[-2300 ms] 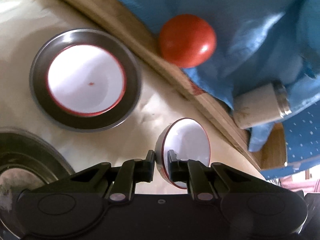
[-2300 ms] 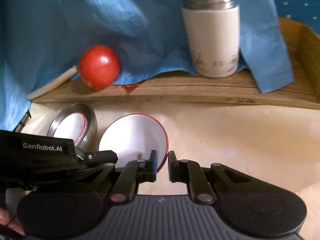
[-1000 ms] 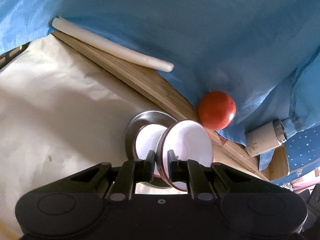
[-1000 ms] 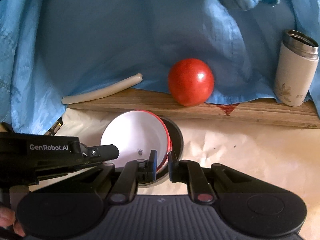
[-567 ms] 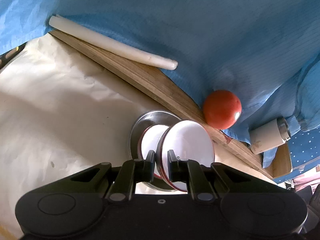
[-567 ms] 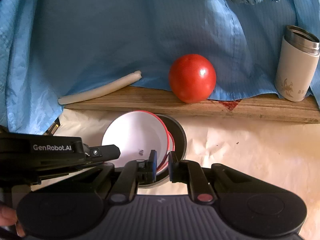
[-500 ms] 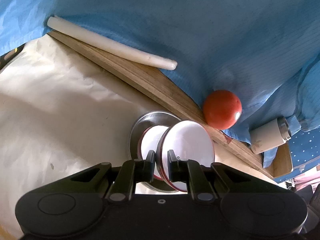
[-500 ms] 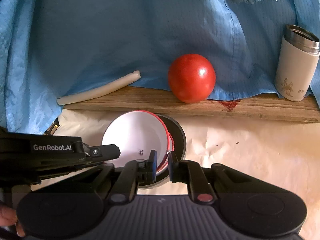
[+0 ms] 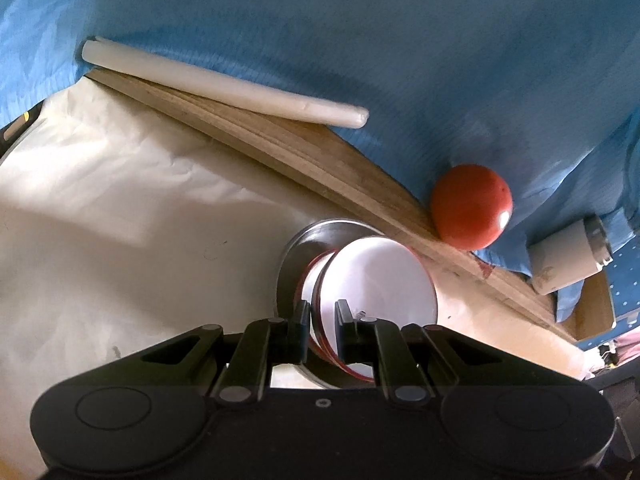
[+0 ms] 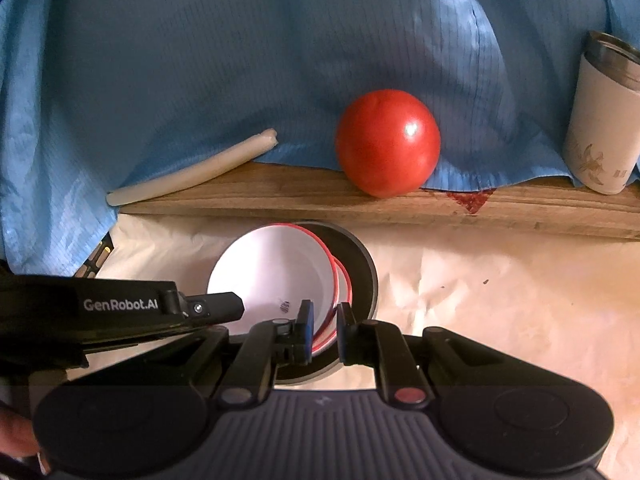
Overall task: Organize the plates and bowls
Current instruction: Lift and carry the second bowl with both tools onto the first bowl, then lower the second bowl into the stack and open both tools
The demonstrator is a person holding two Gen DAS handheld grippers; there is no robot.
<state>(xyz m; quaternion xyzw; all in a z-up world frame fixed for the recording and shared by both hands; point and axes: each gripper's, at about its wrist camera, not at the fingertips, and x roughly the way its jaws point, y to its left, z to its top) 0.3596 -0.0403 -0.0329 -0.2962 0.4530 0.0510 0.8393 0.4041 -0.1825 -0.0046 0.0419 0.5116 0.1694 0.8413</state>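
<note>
A blue cloth point(image 10: 280, 60) hangs across the back, over a wooden board point(image 10: 360, 204) at the far edge of a table covered in cream paper point(image 9: 120, 208). On the board sit a red ball point(image 10: 387, 142), a white cup with a metal rim point(image 10: 600, 120) at the right and a pale rod point(image 10: 192, 172) at the left.

On the paper, just in front of the board, a dark metal plate point(image 10: 362, 268) holds a white bowl with a red rim point(image 10: 345, 280). A second white red-rimmed bowl, the top bowl point(image 10: 272, 272), tilts over it, partly nested in it.

Both grippers grip the top bowl by its rim. The left gripper point(image 9: 323, 322) has its jaws nearly closed, the rim's edge standing between them with one finger inside and one outside the wall. The right gripper point(image 10: 323, 330) is likewise pinched nearly closed on the near rim, its blue-padded finger point(image 10: 306, 330) inside the bowl. In the right wrist view the left gripper reaches in from the left side.
</note>
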